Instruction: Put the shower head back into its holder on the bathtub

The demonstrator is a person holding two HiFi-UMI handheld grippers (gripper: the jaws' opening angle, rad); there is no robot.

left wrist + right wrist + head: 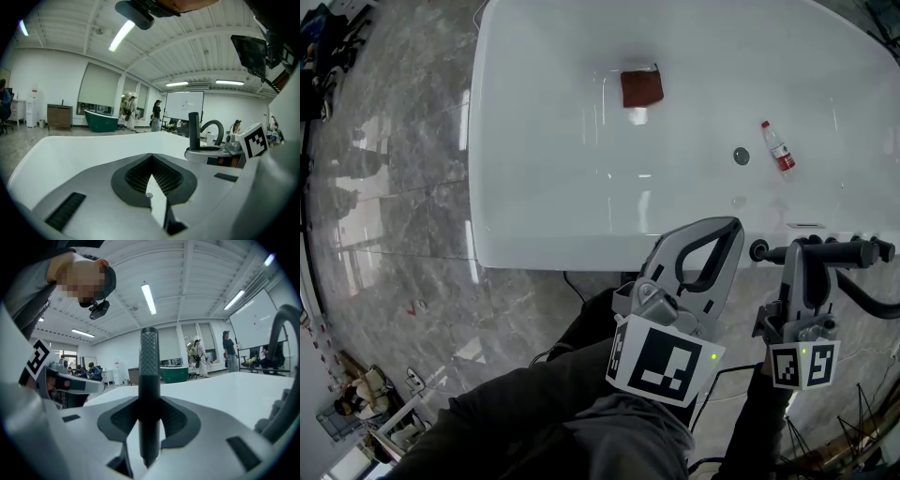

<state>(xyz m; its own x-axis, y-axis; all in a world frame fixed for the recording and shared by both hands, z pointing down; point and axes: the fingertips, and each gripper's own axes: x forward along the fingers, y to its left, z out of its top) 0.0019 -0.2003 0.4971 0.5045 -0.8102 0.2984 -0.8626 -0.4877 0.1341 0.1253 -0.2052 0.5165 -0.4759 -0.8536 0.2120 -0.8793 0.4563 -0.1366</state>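
The right gripper [803, 255] had its jaws pressed on the dark, rod-shaped shower head [149, 380] with a knurled handle, and held it level just over the near rim of the white glossy bathtub [581, 251]. The left gripper [720, 230] was beside it, jaws together with nothing between them. The handle seemed stiff and rather heavy, probably metal. Its knurling should resist slipping, so the middle of the handle looked a good place to hold. The thick dark hose [874, 298] would likely pull it sideways. The spray end was not clear to see. Whether the dark round fitting [758, 250] on the rim was the holder, I could not tell.
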